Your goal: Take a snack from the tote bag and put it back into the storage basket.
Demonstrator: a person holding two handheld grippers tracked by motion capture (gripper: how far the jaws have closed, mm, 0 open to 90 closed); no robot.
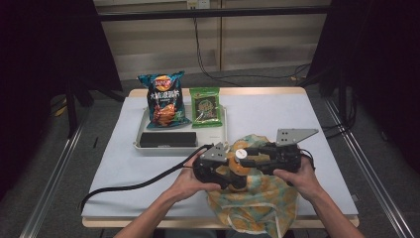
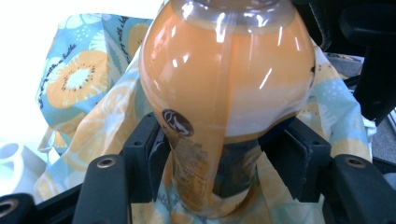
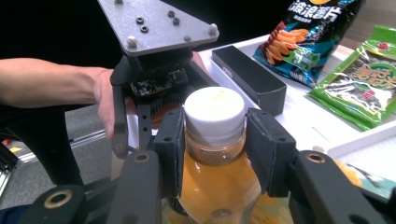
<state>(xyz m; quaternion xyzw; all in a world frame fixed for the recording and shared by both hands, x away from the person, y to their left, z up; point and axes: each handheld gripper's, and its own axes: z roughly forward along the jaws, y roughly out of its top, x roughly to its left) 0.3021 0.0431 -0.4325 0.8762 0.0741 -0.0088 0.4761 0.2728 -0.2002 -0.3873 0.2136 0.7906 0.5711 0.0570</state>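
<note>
A clear bottle of orange drink [image 1: 239,167] with a white cap [image 3: 215,113] stands upright over a cloth bag [image 1: 257,198] printed with orange slices, at the table's near edge. My left gripper [image 2: 224,161] is shut on the bottle's [image 2: 224,88] lower body, its pads pressing the label from both sides. From the right side of the high view, my right gripper [image 3: 215,147] is shut on the neck just under the cap. In the high view the left gripper [image 1: 229,176] and the right gripper [image 1: 247,157] meet at the bottle. The bag's cloth [image 2: 77,86] bunches around the bottle's base.
A white tray [image 1: 148,148] behind the bottle holds a blue chips bag [image 1: 165,99], a green snack pack [image 1: 205,106] and a black box [image 1: 167,139]. The left gripper's cable [image 1: 129,186] trails off the table's near left edge. White table surface lies open at the right.
</note>
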